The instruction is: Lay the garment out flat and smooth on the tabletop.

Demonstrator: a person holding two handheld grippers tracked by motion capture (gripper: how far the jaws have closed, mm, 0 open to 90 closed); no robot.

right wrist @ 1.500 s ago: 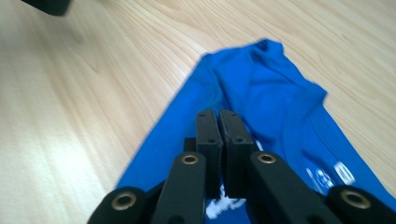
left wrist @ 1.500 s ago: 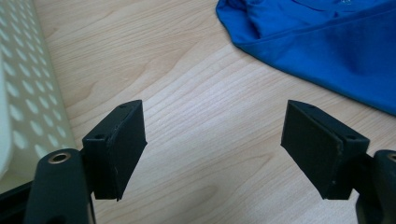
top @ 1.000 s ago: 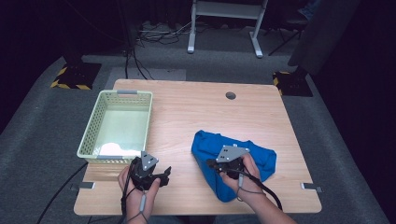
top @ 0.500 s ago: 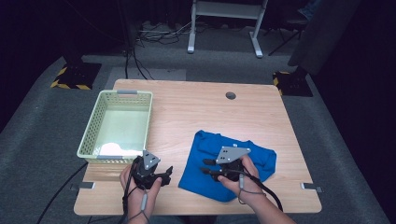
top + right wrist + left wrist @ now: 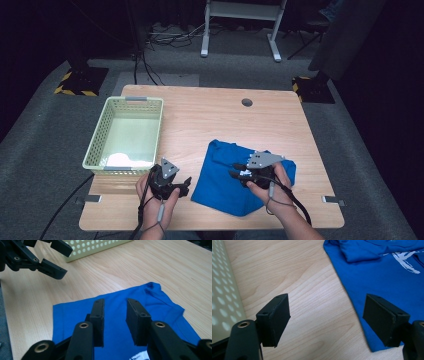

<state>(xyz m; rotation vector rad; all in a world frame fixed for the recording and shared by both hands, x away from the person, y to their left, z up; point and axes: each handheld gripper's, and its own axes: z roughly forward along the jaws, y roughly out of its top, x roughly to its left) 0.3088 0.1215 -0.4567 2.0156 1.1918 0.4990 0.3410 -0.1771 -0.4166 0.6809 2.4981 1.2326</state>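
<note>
A blue T-shirt (image 5: 220, 182) with a white print lies spread on the front right part of the wooden table (image 5: 210, 115). My right gripper (image 5: 234, 170) hovers over the middle of the shirt (image 5: 75, 315). Its jaws (image 5: 115, 302) have just been opening; they stand partly open with nothing between them. My left gripper (image 5: 186, 185) rests near the table's front edge, just left of the shirt's edge (image 5: 387, 272). It stands wide open (image 5: 327, 298) over bare wood and holds nothing. In the right gripper view, the left gripper (image 5: 60, 258) shows at the top left.
A pale green perforated basket (image 5: 125, 100) stands at the left of the table, with something white (image 5: 120, 159) in its near end. Its wall (image 5: 222, 290) is close to the left gripper. A round hole (image 5: 246, 102) is near the far edge.
The shirt's bunched front-left part now lies flat, spread toward the front left. The right gripper let go of the cloth and shifted slightly right. The left gripper stayed put.
</note>
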